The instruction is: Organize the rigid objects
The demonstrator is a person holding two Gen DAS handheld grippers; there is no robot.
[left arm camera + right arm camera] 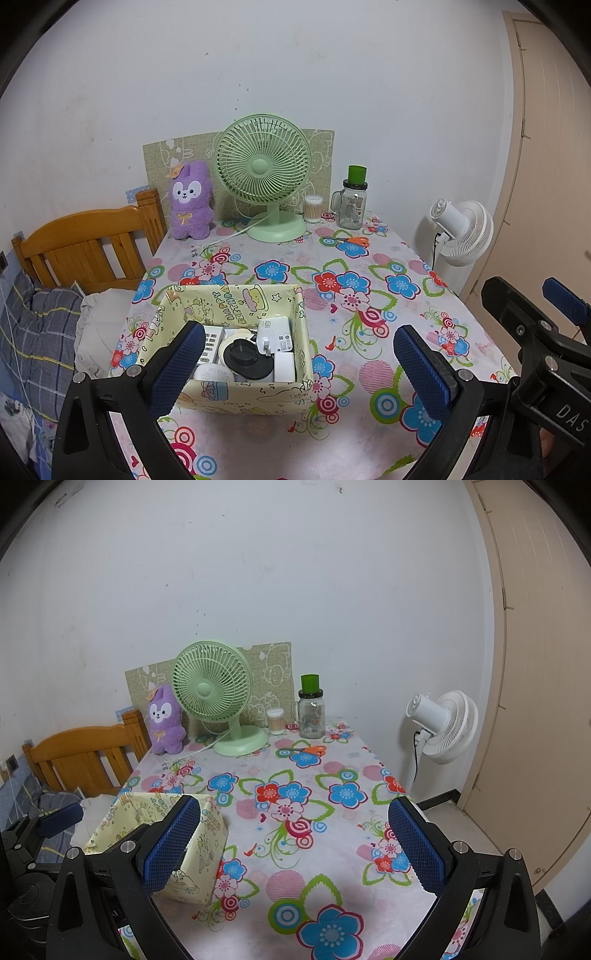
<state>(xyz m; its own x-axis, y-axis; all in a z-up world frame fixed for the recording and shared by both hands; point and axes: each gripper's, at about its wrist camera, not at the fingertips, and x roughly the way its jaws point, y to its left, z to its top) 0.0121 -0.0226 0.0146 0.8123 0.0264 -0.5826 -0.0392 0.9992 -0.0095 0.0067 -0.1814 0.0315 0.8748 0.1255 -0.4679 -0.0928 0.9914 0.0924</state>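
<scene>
A pale yellow patterned storage box (255,397) sits on the flowered table near the front left; it also shows in the right wrist view (205,845). Inside lie a white charger (275,334), a black round lid (245,356), a white remote (210,341) and other white items. My left gripper (299,365) is open and empty, hovering just in front of and above the box. My right gripper (293,840) is open and empty over the table, to the right of the box; it also shows in the left wrist view (535,321).
At the back stand a green desk fan (264,166), a purple plush (190,201), a cotton swab jar (313,208) and a glass jar with green lid (352,201). Orange scissors (351,241) lie nearby. A wooden bed frame (88,247) is left, a white floor fan (463,232) right.
</scene>
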